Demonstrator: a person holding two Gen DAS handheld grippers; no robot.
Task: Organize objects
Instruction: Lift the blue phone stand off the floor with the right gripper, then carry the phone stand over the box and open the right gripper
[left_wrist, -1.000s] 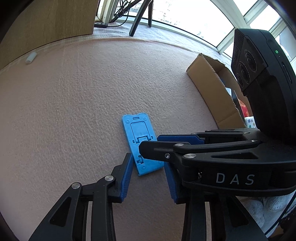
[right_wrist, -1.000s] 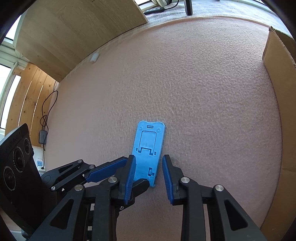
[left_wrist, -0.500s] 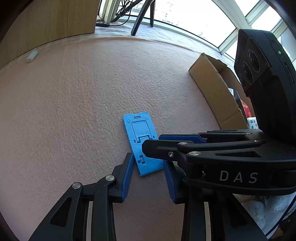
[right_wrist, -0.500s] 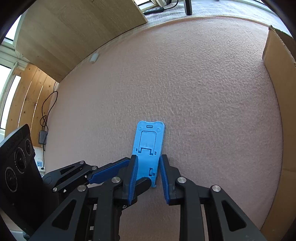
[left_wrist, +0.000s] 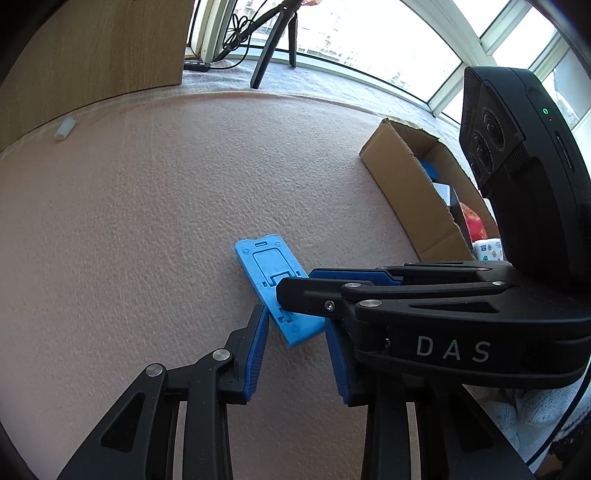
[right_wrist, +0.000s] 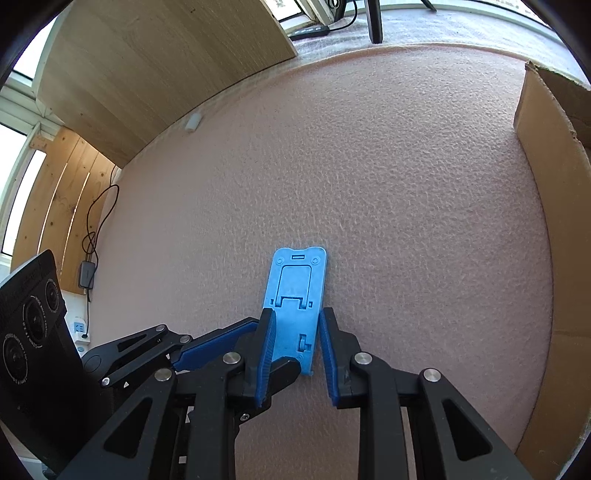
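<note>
The wide pinkish, pebble-textured desk (right_wrist: 369, 184) carries nearly nothing. Along its right side stands an open brown cardboard box (left_wrist: 413, 192) with a few packets inside, too hidden to name. The one thing left out is a flat, bright blue plastic folding phone stand (right_wrist: 295, 291), lying face up in the near middle of the desk, well apart from the box.

The right tool (right_wrist: 293, 332) comes down steeply over the near end of that stand, its blue ribbed pads closed on the two long edges; it looks to be gripping it. The left tool (left_wrist: 295, 339) sits just beside it, partly open, with the stand's near corner between its fingers (left_wrist: 258, 343), and those pads do not seem to press on anything.

I'd judge the stand light and stiff, somewhat slick, and thin enough to slip out flat. The long edges are the sensible hold, kept off the hinged flap in the middle, which might swing open when lifted.
</note>
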